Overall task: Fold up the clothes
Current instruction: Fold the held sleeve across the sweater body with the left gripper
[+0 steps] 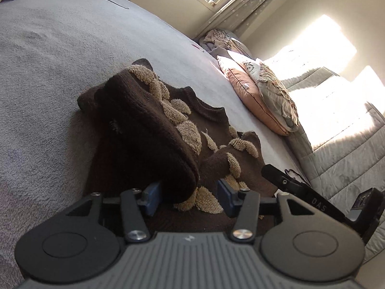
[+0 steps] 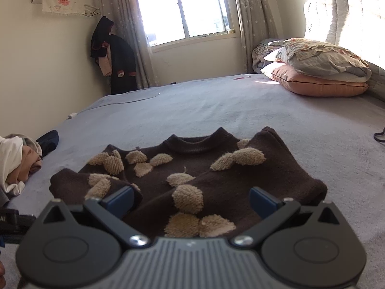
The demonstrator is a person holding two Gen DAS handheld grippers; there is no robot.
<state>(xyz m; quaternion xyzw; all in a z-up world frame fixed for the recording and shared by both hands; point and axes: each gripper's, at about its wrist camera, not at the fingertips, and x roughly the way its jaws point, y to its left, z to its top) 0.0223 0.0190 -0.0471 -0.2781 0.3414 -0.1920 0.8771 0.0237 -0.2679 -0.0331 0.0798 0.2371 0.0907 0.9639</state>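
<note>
A dark brown knit sweater [image 2: 240,180] with tan fuzzy leaf patches lies flat on the grey bed [image 2: 216,106], its neck hole facing away. Both sleeves are folded in over the body. In the left wrist view one folded sleeve [image 1: 149,139] runs toward me, and its cuff end lies between the blue pads of my left gripper [image 1: 190,197]. The jaws stand apart and the right pad is off the cloth. My right gripper [image 2: 191,201] is open wide just above the sweater's near part, holding nothing. Its black body [image 1: 312,197] shows at the sweater's right edge.
Stacked pillows [image 2: 320,72] and a quilted headboard [image 1: 336,149] sit at the right side of the bed. A pile of light clothes [image 2: 16,163] and a dark garment [image 2: 48,139] lie at the left edge. Coats [image 2: 113,55] hang by the window. A black cable [image 2: 380,136] lies at far right.
</note>
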